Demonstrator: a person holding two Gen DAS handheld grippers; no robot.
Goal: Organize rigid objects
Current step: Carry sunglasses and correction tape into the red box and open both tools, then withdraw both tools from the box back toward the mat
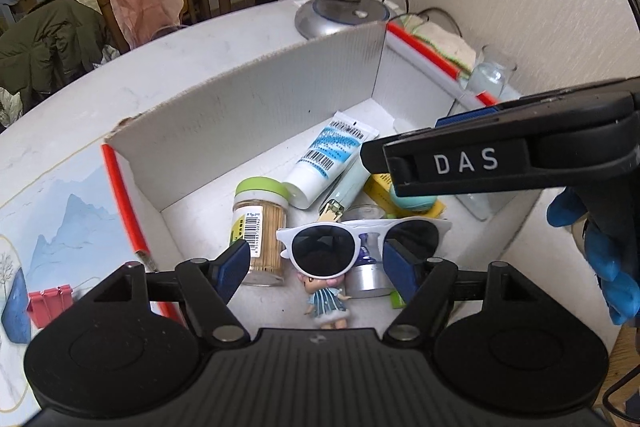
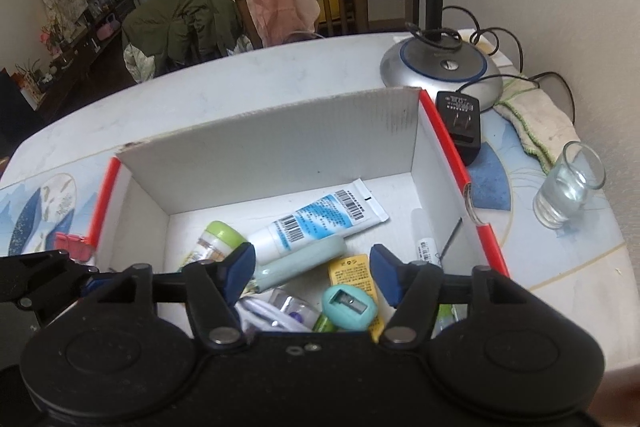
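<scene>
A white cardboard box [image 1: 248, 107] with red edges [image 2: 280, 143] holds several items. In the left wrist view I see white sunglasses [image 1: 344, 243], a toothpick jar [image 1: 262, 227], a white tube [image 1: 328, 159], a small doll [image 1: 326, 297] and a silver cap [image 1: 368, 277]. My left gripper [image 1: 318, 269] is open above the box, just over the sunglasses, touching nothing. My right gripper [image 2: 312, 277] is open above the box over a teal sharpener [image 2: 350, 309], a yellow packet [image 2: 356, 277] and a pale green case [image 2: 304, 261]. The right gripper's body also shows in the left wrist view [image 1: 500, 163].
A lamp base [image 2: 440, 71] with cables, a black plug adapter [image 2: 460, 123], a folded cloth [image 2: 536, 123] and a small glass [image 2: 568, 187] stand on the table right of the box. Red binder clips [image 1: 50, 303] lie left of it. Chairs with clothes stand behind the table.
</scene>
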